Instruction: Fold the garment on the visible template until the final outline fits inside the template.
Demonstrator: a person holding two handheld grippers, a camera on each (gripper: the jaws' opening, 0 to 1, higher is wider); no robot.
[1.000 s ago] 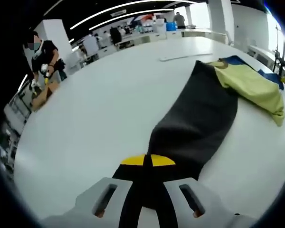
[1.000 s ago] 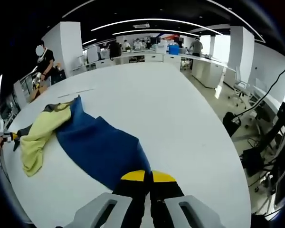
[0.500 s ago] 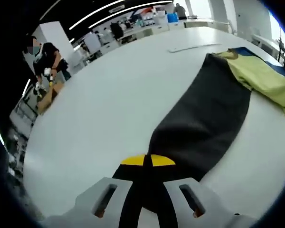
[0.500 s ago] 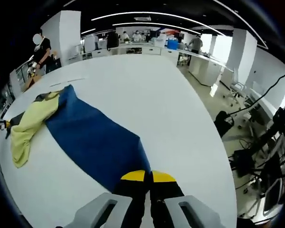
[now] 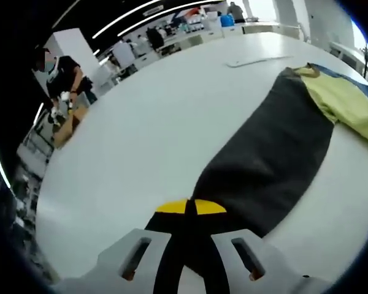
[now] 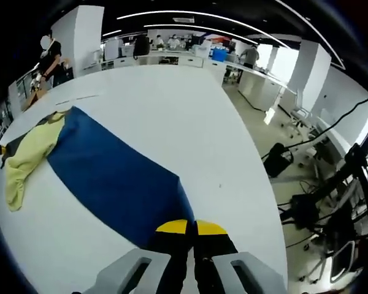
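Stretched further apart, each claw (image 5: 191, 207) (image 6: 191, 227) stays clamped on the garment (image 5: 270, 159) (image 6: 110, 177).

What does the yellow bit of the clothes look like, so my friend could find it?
Look at the big white table. A long garment lies stretched across it, blue on one side and dark grey on the other. The yellow part is the crumpled patch at its far end, the one bright, wrinkled piece among smooth dark cloth.
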